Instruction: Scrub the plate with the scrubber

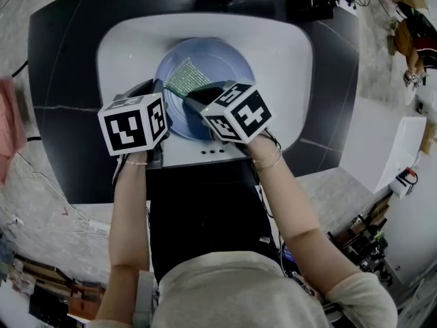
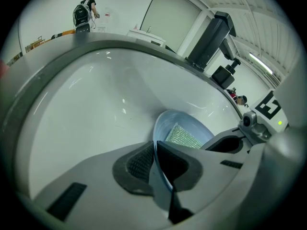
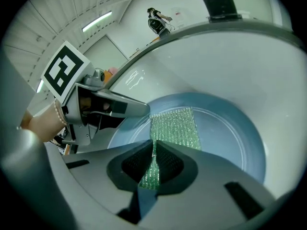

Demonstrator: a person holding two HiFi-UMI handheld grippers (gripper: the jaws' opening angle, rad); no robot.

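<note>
Green glittery mesh, a flat rectangular scrubber, is pinched by its narrowed near end between the dark ribbed pads of our right gripper. Its jaws are clenched on the cloth, and the rest of the mesh fans out flat across the face of the round pale-blue plate.

Our left gripper has its jaws clamped on that plate's near left rim, one pad outside and one inside, so the rim shows as a thin edge running down between them. From there we see the scrubber lying inside the plate and the right gripper's grey body reaching in from the right. We cannot tell whether the plate lies flat or is raised on the held side.

The plate sits near the middle of a glossy white oval sink basin, which is set into a dark grey counter. A dark upright fitting stands at the basin's far edge.

From the head view, each gripper carries a white cube with black square markers, the left cube just beside the right cube. Both cubes hover over the basin's near edge. Our bare forearms lead back from them, with a beaded bracelet on the right wrist
</note>
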